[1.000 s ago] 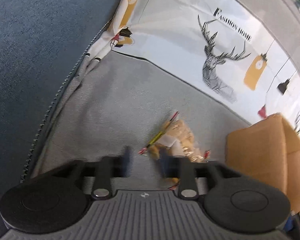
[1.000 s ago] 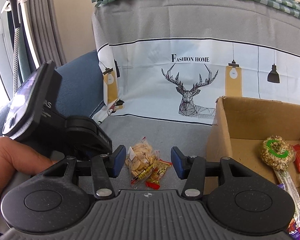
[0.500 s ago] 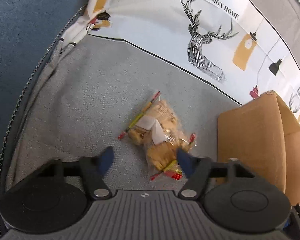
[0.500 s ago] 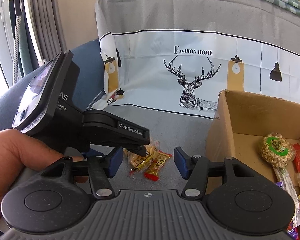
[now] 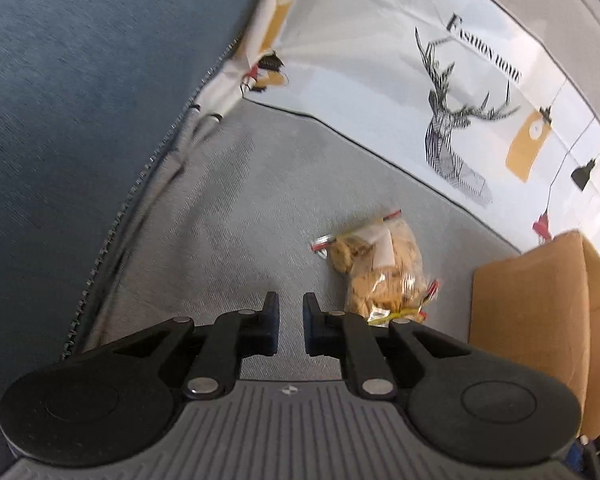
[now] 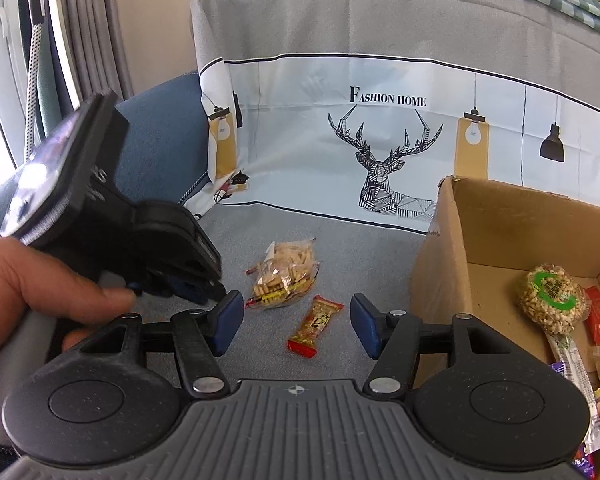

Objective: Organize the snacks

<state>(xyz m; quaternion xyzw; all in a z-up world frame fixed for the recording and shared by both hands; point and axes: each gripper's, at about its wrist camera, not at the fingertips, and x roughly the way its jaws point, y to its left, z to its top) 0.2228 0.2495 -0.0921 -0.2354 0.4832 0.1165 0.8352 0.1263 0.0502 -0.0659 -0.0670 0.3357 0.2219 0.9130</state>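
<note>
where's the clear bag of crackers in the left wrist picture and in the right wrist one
Left wrist: cracker bag lies right of centre on the grey cover, just beyond the gripper's right finger.
Right wrist: cracker bag lies at centre, beyond the open fingers, above a small red and gold packet.
Shared landmark: the deer print.

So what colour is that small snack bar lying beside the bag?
Gold snack bar with red ends; right wrist view.

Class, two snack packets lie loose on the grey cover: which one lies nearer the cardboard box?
The small red-and-gold bar packet. It lies closer to the cardboard box than the clear bag of biscuits, which is larger and see-through.
</note>
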